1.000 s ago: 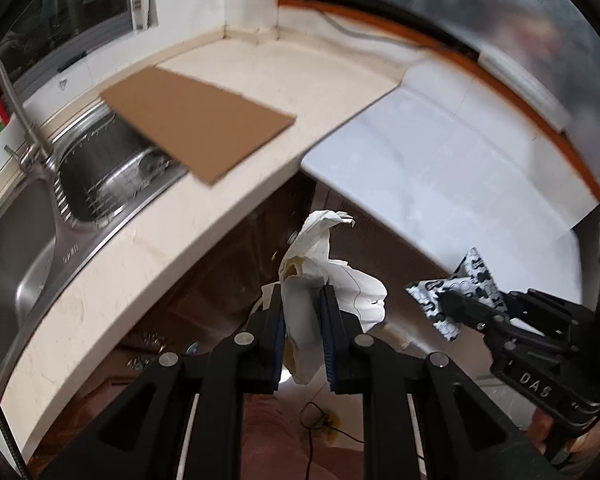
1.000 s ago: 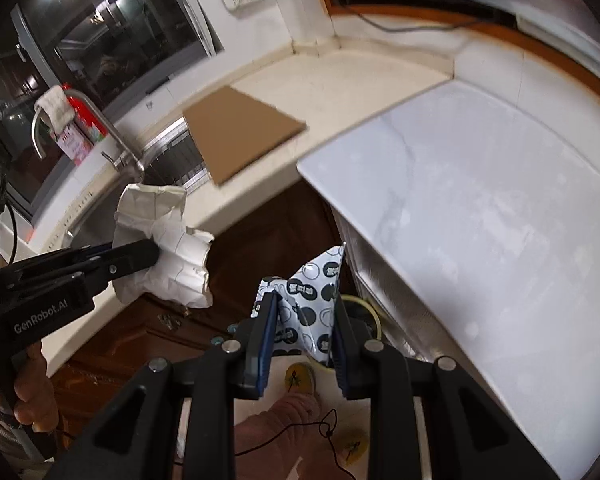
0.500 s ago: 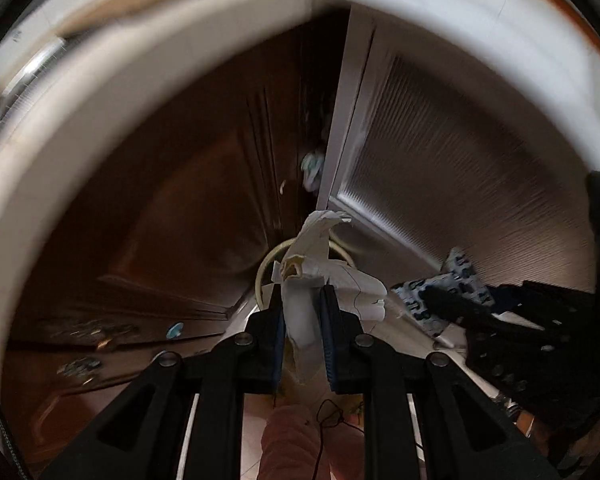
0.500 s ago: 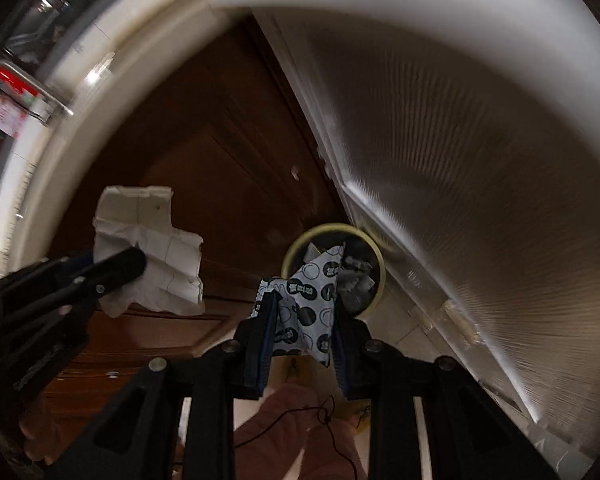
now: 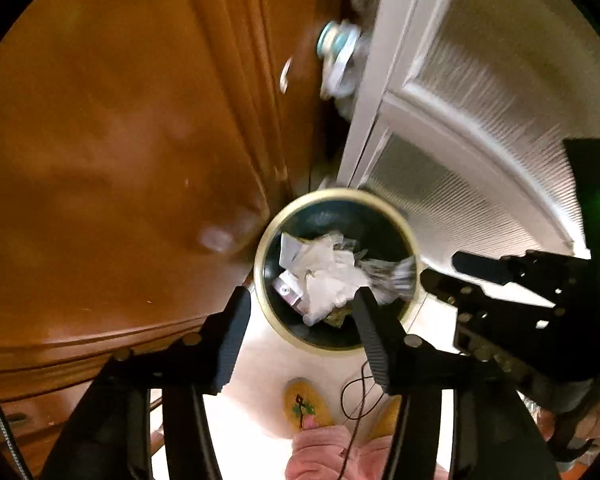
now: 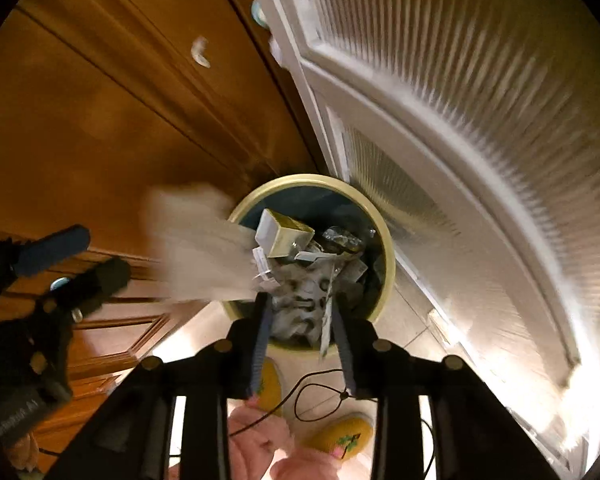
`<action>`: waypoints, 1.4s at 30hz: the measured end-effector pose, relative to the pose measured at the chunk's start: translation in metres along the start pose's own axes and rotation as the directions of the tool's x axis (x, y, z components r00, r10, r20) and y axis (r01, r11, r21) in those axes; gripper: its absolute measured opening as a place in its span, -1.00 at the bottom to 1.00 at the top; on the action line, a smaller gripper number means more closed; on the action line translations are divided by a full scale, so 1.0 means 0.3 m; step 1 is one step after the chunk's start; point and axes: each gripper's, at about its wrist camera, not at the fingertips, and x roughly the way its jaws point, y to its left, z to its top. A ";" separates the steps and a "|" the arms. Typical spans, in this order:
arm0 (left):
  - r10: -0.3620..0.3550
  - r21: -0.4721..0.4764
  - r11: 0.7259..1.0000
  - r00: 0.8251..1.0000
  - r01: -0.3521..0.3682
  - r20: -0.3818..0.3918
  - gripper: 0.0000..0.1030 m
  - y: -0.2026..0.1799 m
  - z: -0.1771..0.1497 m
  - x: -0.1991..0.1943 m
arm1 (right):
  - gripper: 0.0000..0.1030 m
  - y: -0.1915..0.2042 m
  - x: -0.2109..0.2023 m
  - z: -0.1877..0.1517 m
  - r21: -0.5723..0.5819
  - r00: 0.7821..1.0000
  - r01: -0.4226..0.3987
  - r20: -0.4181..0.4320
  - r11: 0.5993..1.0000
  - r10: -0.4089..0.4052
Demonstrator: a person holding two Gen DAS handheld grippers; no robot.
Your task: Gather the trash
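Two grippers hang over one bin, and we count them near to far. Our left gripper [image 5: 300, 308] has its fingers [image 5: 232, 344] spread wide with nothing between them; our right gripper [image 6: 300, 312] also has its fingers [image 6: 260, 344] parted, and the patterned black-and-white wrapper [image 6: 304, 300] sits loose in the gap between them, blurred, so we cannot tell whether it touches either pad. One crumpled white paper [image 6: 204, 248] shows as a pale smear in the right wrist view, between the left gripper's tips and the bin rim, touching neither finger. Below us are two yellow slippers [image 5: 304, 404] with a flower motif and pink trouser legs [image 5: 332, 452] on a pale tiled floor [image 5: 256, 392], with a thin dark cord [image 5: 356, 392] looping across. One round bin [image 5: 414, 248] with a cream rim and dark inside stands on that floor, and it holds a heap: white crumpled sheets, a small open white carton [image 6: 280, 236], clear plastic scraps and grey paper. Beyond the bin, one brown wooden cabinet door [image 5: 120, 140] with a small pale knob [image 6: 200, 54] fills the left, and one white frosted ribbed door [image 6: 480, 120] fills the right; the bin sits in the corner where they meet.
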 end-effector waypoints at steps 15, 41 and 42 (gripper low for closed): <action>0.010 0.007 1.000 0.999 -0.010 -0.035 0.20 0.011 0.016 -0.016 | -0.31 -0.022 -0.029 -0.015 0.051 1.000 -0.012 -0.001 0.999 0.012; 0.032 -0.038 0.999 0.991 -0.027 0.131 0.39 -0.090 0.059 -0.994 | 0.04 0.109 -0.970 -0.072 0.105 0.985 -0.026 0.170 0.994 0.008; 0.036 -0.041 0.999 0.986 -0.030 0.160 0.40 -0.090 0.065 -1.057 | 0.04 0.118 -1.026 -0.069 0.102 0.983 -0.020 0.184 0.995 0.001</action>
